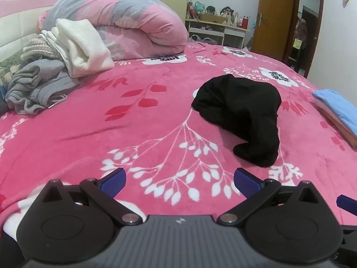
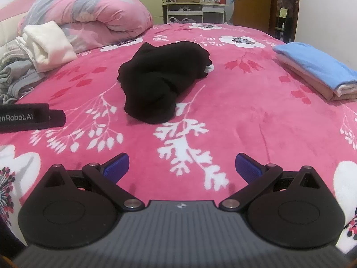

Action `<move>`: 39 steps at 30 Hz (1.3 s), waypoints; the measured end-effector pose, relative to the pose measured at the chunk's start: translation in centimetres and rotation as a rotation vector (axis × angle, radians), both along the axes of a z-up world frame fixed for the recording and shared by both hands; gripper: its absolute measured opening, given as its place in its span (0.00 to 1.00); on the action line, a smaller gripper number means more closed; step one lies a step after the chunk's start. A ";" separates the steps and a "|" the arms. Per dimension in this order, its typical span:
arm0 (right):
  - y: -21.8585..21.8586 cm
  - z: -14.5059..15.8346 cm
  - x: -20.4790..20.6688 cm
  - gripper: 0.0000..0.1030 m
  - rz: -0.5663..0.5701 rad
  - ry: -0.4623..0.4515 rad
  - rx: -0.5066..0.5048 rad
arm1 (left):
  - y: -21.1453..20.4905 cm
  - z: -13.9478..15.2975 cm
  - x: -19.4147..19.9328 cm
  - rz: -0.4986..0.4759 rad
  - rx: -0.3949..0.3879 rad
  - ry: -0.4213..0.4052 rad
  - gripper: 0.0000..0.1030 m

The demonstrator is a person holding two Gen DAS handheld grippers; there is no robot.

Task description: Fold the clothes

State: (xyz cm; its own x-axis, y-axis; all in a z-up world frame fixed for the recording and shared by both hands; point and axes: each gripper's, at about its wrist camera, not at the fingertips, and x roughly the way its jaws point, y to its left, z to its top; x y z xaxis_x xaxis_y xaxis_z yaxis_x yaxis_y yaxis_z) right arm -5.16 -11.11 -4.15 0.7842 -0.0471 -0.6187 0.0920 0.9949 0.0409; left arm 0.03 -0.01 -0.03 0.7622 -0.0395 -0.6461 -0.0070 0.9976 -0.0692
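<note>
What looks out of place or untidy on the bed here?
The black garment lies crumpled in a heap mid-bed, unfolded, unlike the neat blue-topped folded stack to its right. A loose pile of grey and white clothes sits by the rolled quilt. Nothing looks spilled or damaged.

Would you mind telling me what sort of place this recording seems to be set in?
Most likely a home bedroom. A bed covered by a pink floral blanket fills the view, a rolled pink and grey duvet lies at its far end, and a cluttered shelf unit stands by a wooden door.

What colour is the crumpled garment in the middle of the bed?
Black: the crumpled black fabric garment shows best in the right wrist view.
</note>
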 end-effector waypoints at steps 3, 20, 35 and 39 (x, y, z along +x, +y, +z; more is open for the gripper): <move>0.0 0.1 0.0 0.99 0.004 -0.004 -0.013 | 0.0 -0.1 0.1 -0.005 0.009 -0.005 1.00; 0.6 0.2 0.1 0.99 0.002 0.011 -0.020 | 3.0 -0.6 0.3 0.065 -0.191 0.038 1.00; 0.6 0.1 0.4 0.99 -0.009 0.026 -0.016 | 2.6 -0.8 0.4 0.132 -0.072 0.050 1.00; 0.6 0.1 0.4 0.99 -0.004 0.027 -0.023 | 2.4 -0.8 0.5 0.120 -0.063 0.045 1.00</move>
